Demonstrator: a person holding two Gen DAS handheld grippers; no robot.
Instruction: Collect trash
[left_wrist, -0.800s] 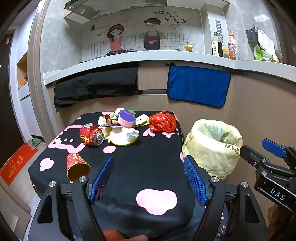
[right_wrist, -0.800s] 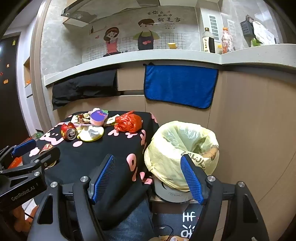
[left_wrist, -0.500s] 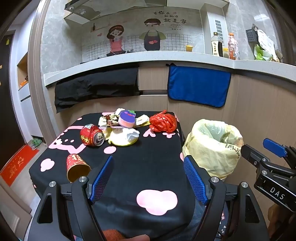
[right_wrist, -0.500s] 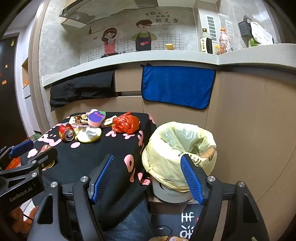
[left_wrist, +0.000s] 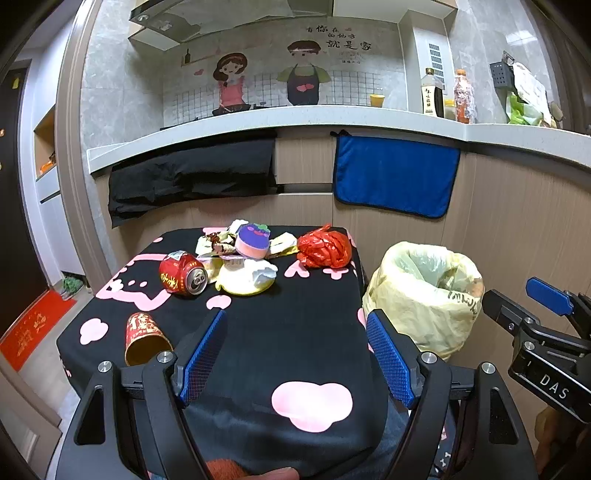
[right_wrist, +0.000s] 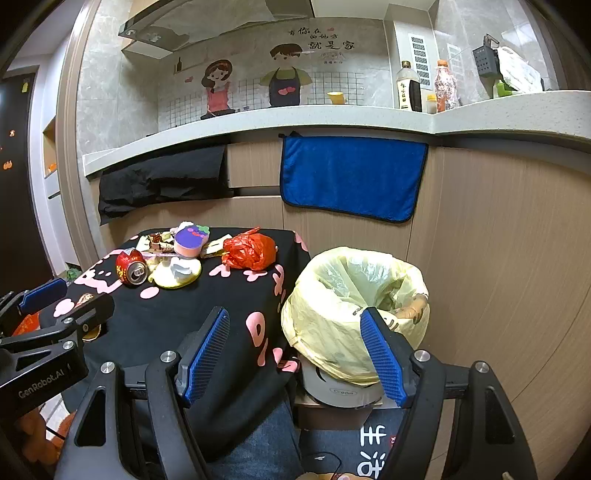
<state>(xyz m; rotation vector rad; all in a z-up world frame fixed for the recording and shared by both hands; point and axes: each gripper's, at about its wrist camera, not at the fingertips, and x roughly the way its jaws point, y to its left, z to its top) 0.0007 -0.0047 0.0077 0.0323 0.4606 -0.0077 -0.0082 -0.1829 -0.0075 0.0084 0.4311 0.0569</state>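
1. Trash: we see a dented red drink can (left_wrist: 183, 273) on its side, long axis slanting toward us, mouth facing the camera, and a red paper cup (left_wrist: 144, 338) tipped over, mouth nearest us.
2. Our left gripper (left_wrist: 295, 354) and right gripper (right_wrist: 295, 354) stand spread, holding nothing; compared with earlier, we find nothing moved.
3. We see both lying on a black tablecloth with pink shapes (left_wrist: 288, 332), beside a bin lined with a yellow bag (right_wrist: 354, 306) under a kitchen counter.

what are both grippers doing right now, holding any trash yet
Left gripper: open, holding nothing, above the black tablecloth.
Right gripper: open, holding nothing, near the trash bin.
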